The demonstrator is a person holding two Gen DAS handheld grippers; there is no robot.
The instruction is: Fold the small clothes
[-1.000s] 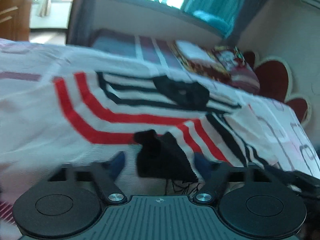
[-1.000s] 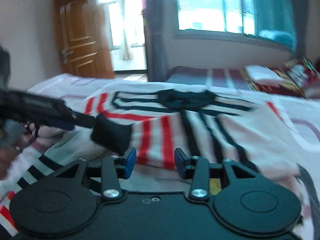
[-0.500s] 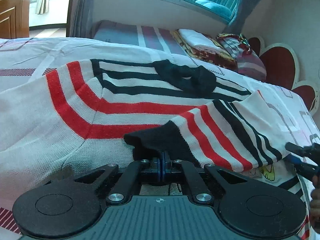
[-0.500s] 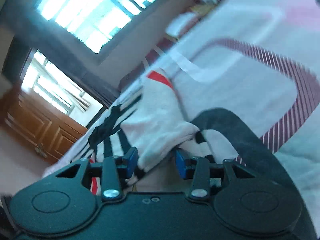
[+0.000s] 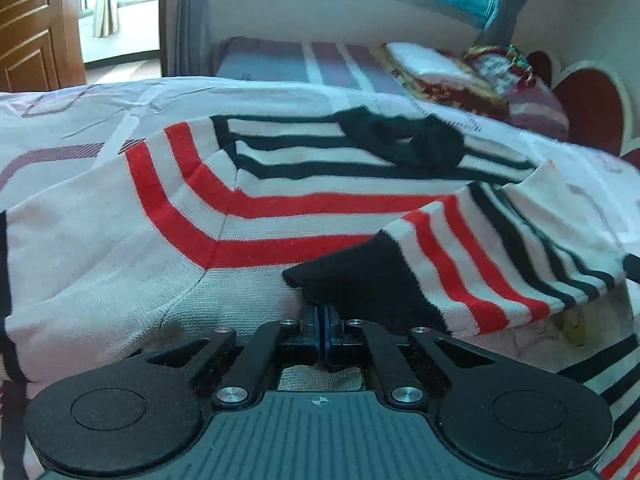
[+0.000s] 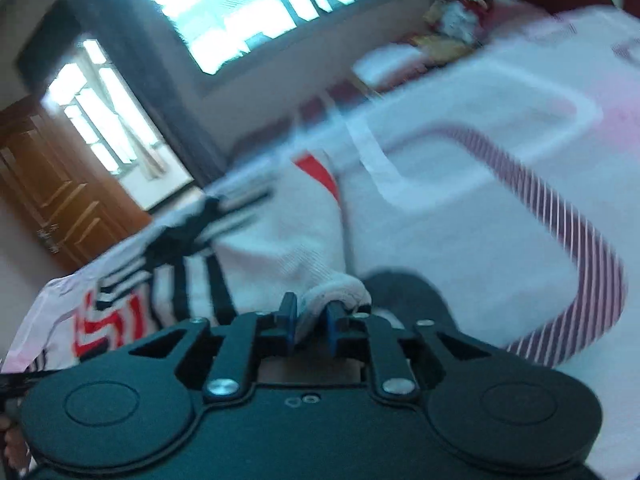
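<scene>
Sweater (image 5: 280, 208): left fingers (image 5: 322, 322) pinch its black cuff, right fingers (image 6: 289, 322) clamp white fabric.

Bedsheet (image 5: 80, 92), wood door (image 5: 36, 24), window (image 6: 240, 4), red headboard (image 5: 592, 108).

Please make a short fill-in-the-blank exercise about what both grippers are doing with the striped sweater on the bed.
1. The left gripper is shut on the sleeve's ____ cuff.
2. The right gripper pinches a ____ fold of the sweater.
3. The sweater lies on a ____.

Missing words: black; white; bed
</scene>
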